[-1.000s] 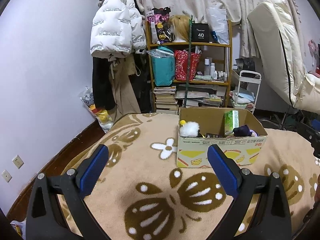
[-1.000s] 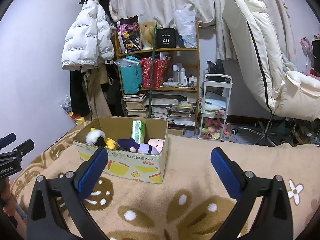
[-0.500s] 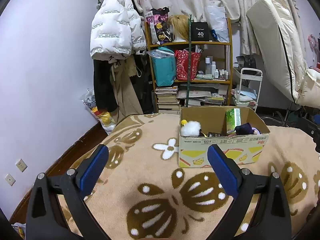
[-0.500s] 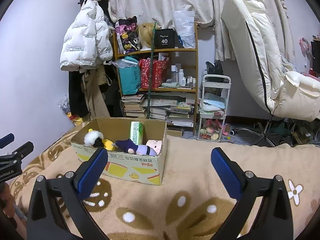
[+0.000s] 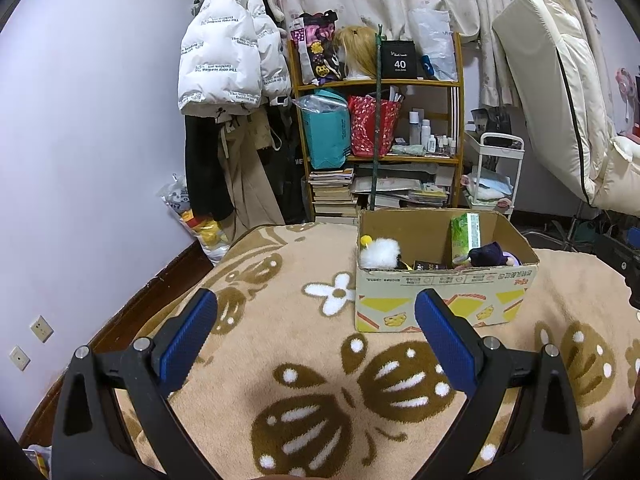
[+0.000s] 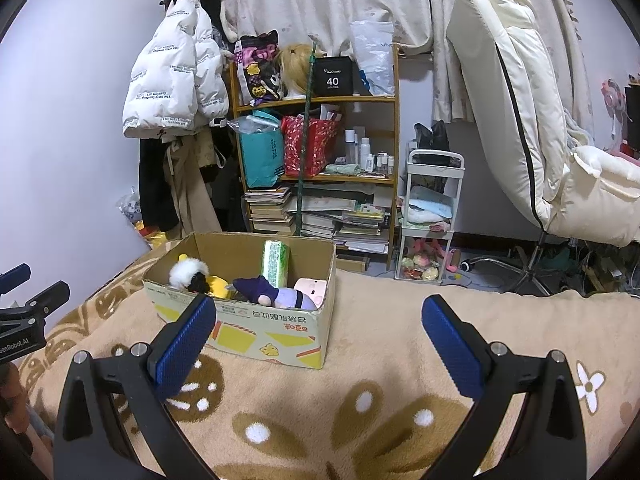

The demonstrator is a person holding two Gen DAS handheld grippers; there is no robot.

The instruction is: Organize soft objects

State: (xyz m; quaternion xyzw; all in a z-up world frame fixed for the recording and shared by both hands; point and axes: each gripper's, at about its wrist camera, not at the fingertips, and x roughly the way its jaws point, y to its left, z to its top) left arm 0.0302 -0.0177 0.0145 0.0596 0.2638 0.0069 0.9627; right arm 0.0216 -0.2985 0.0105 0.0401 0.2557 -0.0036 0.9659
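Cardboard box [image 5: 440, 292]: sat on the tan blanket [image 5: 280, 340], ahead of both grippers.
Soft toys: white plush [image 6: 188, 272], purple doll [image 6: 272, 294] and green pack [image 6: 275, 258] lay inside it.
Left gripper [image 5: 316, 320]: spread wide, empty, above the blanket.
Right gripper [image 6: 318, 322]: spread wide, empty.

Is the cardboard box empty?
No, the cardboard box holds a fluffy white toy, a purple plush doll and a green packet standing upright inside.
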